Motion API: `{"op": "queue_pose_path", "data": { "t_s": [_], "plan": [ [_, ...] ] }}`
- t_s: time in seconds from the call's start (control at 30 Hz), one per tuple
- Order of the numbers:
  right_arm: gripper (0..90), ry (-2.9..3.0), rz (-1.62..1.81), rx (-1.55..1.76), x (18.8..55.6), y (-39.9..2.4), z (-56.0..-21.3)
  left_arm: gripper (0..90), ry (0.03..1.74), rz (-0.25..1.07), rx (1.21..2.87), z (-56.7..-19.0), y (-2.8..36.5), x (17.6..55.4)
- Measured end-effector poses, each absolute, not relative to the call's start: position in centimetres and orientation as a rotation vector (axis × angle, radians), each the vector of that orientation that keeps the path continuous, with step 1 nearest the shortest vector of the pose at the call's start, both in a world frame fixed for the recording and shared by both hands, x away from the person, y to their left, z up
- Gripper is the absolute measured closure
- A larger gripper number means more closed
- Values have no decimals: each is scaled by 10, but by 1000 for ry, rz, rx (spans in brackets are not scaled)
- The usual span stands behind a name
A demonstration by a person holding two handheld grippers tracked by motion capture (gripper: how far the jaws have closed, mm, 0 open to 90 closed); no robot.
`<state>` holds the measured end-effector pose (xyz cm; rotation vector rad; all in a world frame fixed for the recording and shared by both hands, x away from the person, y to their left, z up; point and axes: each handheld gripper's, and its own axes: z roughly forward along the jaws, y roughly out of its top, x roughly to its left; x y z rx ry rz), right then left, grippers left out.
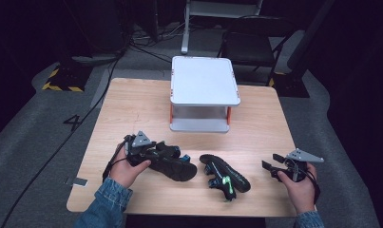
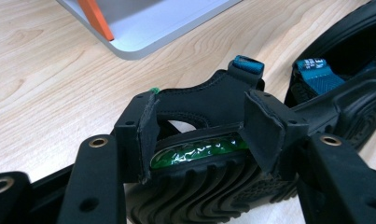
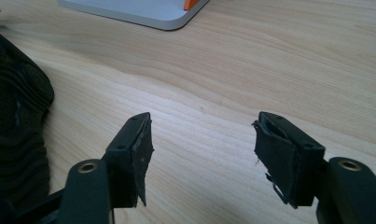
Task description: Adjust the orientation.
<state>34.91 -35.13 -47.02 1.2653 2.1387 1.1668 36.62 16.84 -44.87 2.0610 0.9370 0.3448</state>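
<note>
Two black sandals with green and teal trim lie near the table's front edge. My left gripper [image 1: 157, 153] is shut on the heel of the left sandal [image 1: 174, 166]. In the left gripper view the jaws of that gripper [image 2: 199, 126] press either side of the sandal [image 2: 209, 93], just above a green gel window in its sole. The other sandal [image 1: 225, 178] lies on its side at the centre, apart from both grippers, and appears as well in the left gripper view [image 2: 344, 93]. My right gripper [image 1: 273, 161] stands open over bare wood [image 3: 202, 144], with that sandal's sole [image 3: 13, 121] to its left.
A white two-level stand [image 1: 204, 80] with orange posts sits at the back centre of the wooden table [image 1: 132, 109]; its base shows in both gripper views [image 2: 143, 28] [image 3: 139, 11]. Chairs, cables and dark floor surround the table.
</note>
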Motion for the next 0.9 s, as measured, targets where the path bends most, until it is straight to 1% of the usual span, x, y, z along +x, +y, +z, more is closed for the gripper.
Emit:
{"op": "queue_pose_path", "data": {
  "t_s": [0.07,0.17,0.53,0.67,0.77,0.83,0.9],
  "plan": [
    [371,2140,1168,1263,351,-351,-470,450,931,350,2060,-448,172,362],
    [371,2143,1179,1260,356,-348,-470,449,913,323,2071,-446,176,354],
    [367,2205,1204,1197,374,-325,-469,441,869,379,2095,-444,183,322],
    [367,2210,1216,1193,378,-322,-468,420,834,420,2132,-443,183,311],
    [365,2207,1227,1191,381,-321,-467,383,819,441,2154,-443,181,303],
    [365,2205,1239,1186,383,-320,-467,381,828,435,2162,-442,182,298],
    [365,2210,1242,1175,385,-318,-466,384,853,398,2174,-439,185,294]
  ]
}}
